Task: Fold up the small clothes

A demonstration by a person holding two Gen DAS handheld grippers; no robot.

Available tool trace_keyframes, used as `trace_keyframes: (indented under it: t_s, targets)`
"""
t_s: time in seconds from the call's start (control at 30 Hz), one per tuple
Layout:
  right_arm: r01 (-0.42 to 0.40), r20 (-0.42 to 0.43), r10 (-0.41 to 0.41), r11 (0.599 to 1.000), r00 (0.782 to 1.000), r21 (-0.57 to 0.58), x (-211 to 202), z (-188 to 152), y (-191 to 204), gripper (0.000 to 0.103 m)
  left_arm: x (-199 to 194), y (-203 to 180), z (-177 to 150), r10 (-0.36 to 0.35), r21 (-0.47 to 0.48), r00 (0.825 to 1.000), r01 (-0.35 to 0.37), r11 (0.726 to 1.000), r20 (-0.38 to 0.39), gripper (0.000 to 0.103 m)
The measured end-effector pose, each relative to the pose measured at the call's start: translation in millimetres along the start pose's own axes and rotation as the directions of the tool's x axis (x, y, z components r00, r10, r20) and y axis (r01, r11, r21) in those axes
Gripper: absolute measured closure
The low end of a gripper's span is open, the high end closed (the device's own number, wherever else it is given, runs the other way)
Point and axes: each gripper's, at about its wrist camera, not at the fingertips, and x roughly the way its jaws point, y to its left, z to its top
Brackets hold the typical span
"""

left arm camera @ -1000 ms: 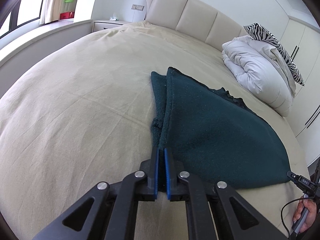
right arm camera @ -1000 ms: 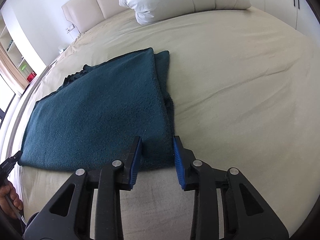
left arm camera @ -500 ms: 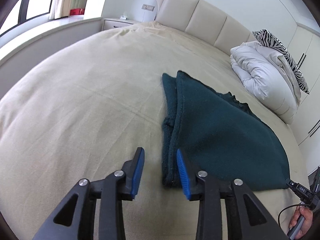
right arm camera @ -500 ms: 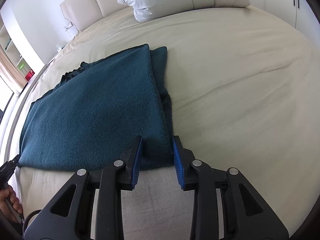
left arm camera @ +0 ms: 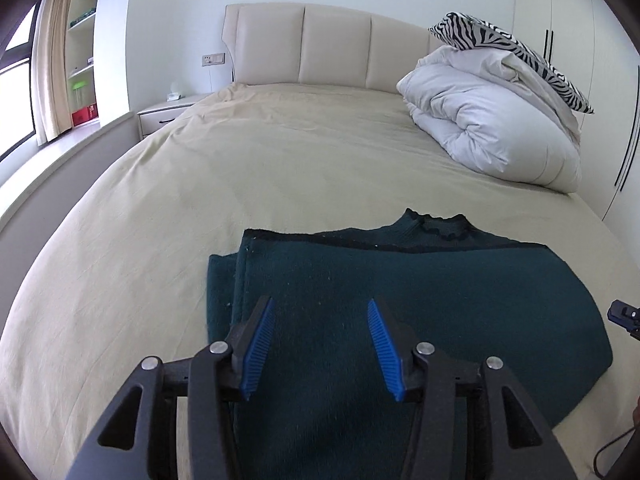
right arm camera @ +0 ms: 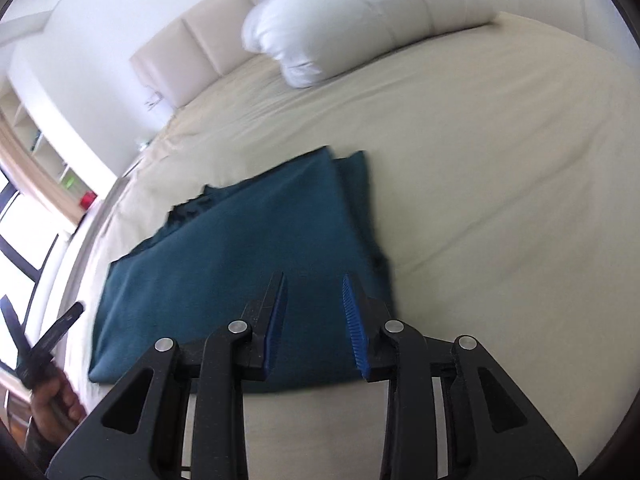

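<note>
You are holding the left gripper [left arm camera: 320,344] above the near part of the dark green sweater [left arm camera: 400,304], its jaws having just been opening, apart now with nothing pinched between them. Your right gripper [right arm camera: 314,316] is hovering over the sweater's near right corner, jaws parted and gripping nothing. The sweater is lying folded flat on the beige bed [left arm camera: 280,160], with the white duvet [left arm camera: 488,128] bundled at the far right.
</note>
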Motion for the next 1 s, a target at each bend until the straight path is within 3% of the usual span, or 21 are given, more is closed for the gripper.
trace_keyframes:
  t_s: [0.13,0.23,0.37,0.43,0.5,0.53,0.6,0.67,0.7,0.77,0.83,0.93,1.0]
  targets:
    - [-0.133,-0.068,0.132,0.991,0.989,-0.017,48,23,32,0.074,22,11,-1,0.042,-0.015,0.998,-0.042,0.999,-0.05,0.05]
    - [-0.18,-0.116,0.182,0.983,0.976,0.028,88,37,38,0.074,39,29,-18,0.03,-0.061,0.995,-0.036,0.997,-0.094,0.045]
    - [-0.124,-0.11,0.142,0.98,0.984,0.157,125,49,4,0.073,37,38,-24,-0.019,-0.103,0.998,0.012,0.995,-0.062,0.043]
    - [-0.17,-0.036,0.186,0.95,0.982,0.261,122,53,-31,0.078,38,36,-23,-0.028,-0.094,0.998,0.023,0.995,-0.061,0.039]
    - [-0.178,0.017,0.183,0.923,0.983,0.342,113,52,-64,0.098,39,37,-24,-0.035,-0.104,0.998,0.029,0.994,-0.058,0.038]
    - [-0.18,0.047,0.175,0.914,0.983,0.363,106,50,-78,0.101,38,38,-23,-0.042,-0.116,0.997,0.035,0.993,-0.057,0.038]
    - [-0.153,0.101,0.121,0.899,0.987,0.41,89,44,-106,0.102,37,44,-22,-0.042,-0.152,0.997,0.032,0.988,-0.057,0.038]
    - [-0.199,0.142,0.149,0.856,0.979,0.477,79,35,-129,0.103,34,57,-24,-0.082,-0.221,0.995,0.068,0.973,-0.059,0.038]
    - [-0.137,0.132,0.082,0.863,0.988,0.486,71,33,-133,0.101,31,62,-26,-0.091,-0.245,0.994,0.075,0.967,-0.056,0.038]
    - [-0.105,0.154,0.035,0.873,0.987,0.477,51,29,-136,0.096,25,68,-31,-0.027,-0.257,0.996,0.004,0.966,-0.086,0.037]
    - [-0.1,0.172,0.017,0.867,0.985,0.488,33,24,-134,0.091,13,77,-39,-0.054,-0.308,0.996,0.031,0.951,-0.067,0.037]
    - [-0.193,0.192,0.12,0.883,0.974,0.427,10,14,-110,0.091,-13,74,-46,-0.049,-0.313,0.998,0.037,0.949,-0.031,0.037]
    - [-0.253,0.143,0.216,0.906,0.966,0.34,11,4,-68,0.087,-27,61,-48,-0.05,-0.258,0.999,0.048,0.965,-0.002,0.037]
